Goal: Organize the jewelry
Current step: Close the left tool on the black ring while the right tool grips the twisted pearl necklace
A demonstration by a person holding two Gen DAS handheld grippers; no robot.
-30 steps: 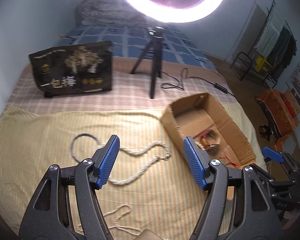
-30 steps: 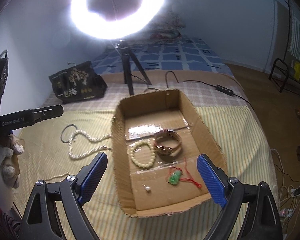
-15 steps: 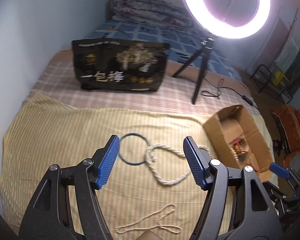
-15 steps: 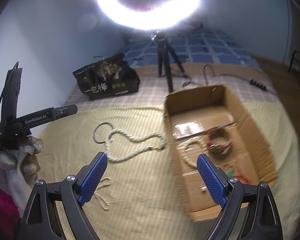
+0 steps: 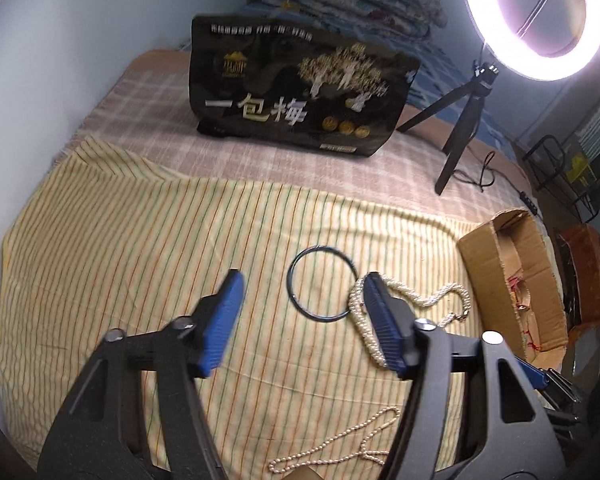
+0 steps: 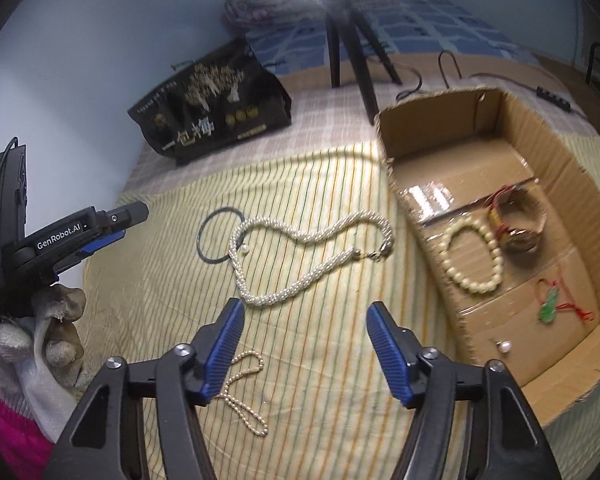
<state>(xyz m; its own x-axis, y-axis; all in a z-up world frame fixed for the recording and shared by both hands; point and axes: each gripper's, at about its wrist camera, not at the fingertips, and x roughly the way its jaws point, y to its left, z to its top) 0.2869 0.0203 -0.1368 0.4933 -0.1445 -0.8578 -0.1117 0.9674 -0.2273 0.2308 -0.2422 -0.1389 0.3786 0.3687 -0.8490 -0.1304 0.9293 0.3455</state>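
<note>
Tongs [image 6: 305,344] swung left from box, "GenRobot.AI" on left tongs [image 6: 112,220]

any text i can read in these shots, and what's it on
"一包梅": large pale characters on the black bag.
"GenRobot.AI": white lettering on the left gripper.
A row of small characters along the bag's top edge, and a small label at its base: too blurred to read.
</note>
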